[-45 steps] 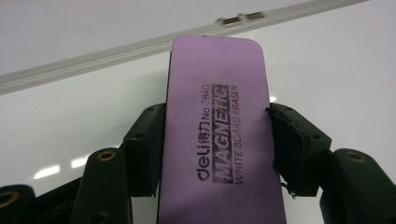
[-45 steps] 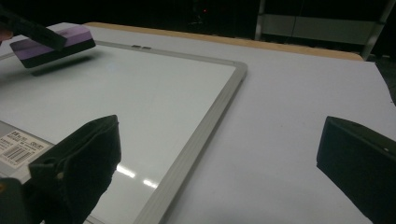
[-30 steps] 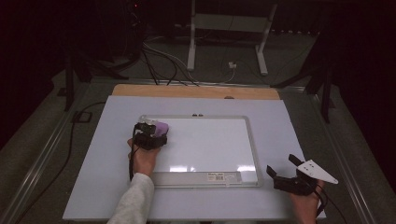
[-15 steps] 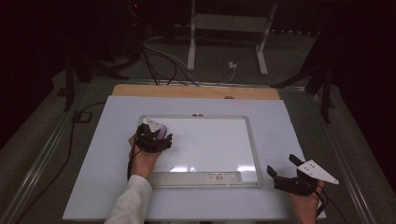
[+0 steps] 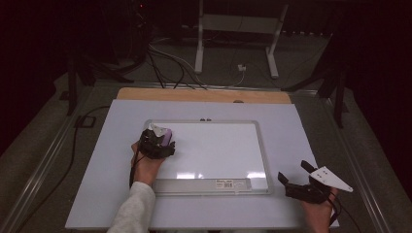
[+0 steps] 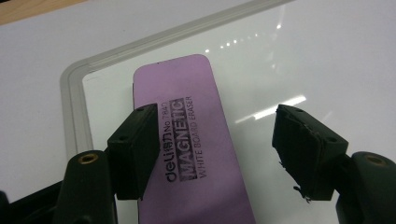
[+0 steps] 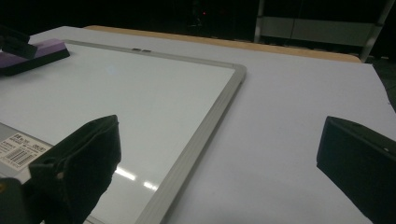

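Note:
A purple magnetic whiteboard eraser (image 5: 164,137) (image 6: 196,140) lies flat on the whiteboard (image 5: 218,150) (image 6: 289,56), near its far left corner. My left gripper (image 5: 155,143) (image 6: 219,149) hovers open just over it. One jaw overlaps the eraser's left edge and the other stands apart over bare board. My right gripper (image 5: 292,171) (image 7: 219,154) is open and holds nothing, off the board's near right corner above the white table cover. In the right gripper view the eraser (image 7: 32,51) sits far left on the whiteboard (image 7: 116,93).
The white cover (image 5: 301,126) spans the table, with a wooden strip (image 5: 204,94) along the far edge. A barcode label (image 5: 228,183) sits on the board's near frame. Cables (image 5: 165,63) and metal stand legs (image 5: 233,43) lie on the dark floor beyond.
My left gripper has shifted slightly toward the near side over the eraser. The right gripper has stayed put.

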